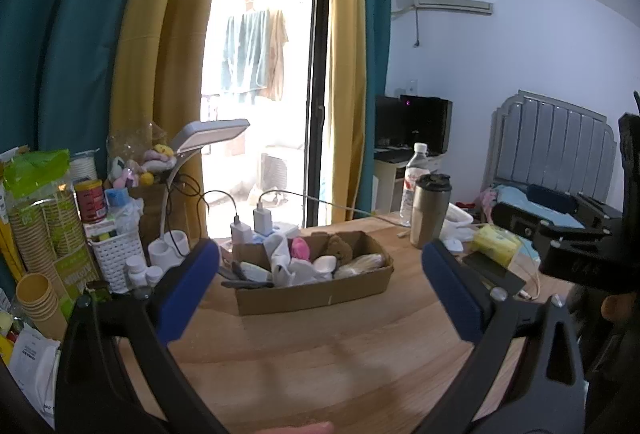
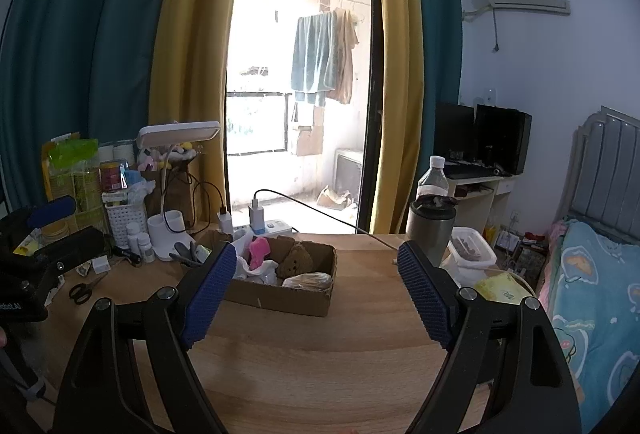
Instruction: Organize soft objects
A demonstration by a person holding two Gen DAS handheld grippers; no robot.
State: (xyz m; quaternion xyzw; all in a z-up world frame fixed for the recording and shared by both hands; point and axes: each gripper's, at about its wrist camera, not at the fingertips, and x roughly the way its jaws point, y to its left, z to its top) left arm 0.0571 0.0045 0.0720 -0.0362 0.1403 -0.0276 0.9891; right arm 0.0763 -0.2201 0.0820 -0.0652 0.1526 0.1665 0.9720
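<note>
Both blue-padded claws, left claw (image 1: 320, 270) and right claw (image 2: 316, 284), hovered released above the wooden surface (image 2: 320, 354), facing a brown cardboard box (image 1: 320, 294) of soft toys.

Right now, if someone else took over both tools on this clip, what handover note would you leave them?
Left tool: open, empty, held above the wooden table, aimed at the cardboard box.
Right tool: open, empty, also facing the box from its right side.
The soft things lie in the box: a pink plush, a brown plush, white cloth and a wrapped bundle at the right end.
Done: nothing visibly grasped or laid out on the table.
Left: pick the soft items out and sort them; I cannot tell where they should go.
</note>
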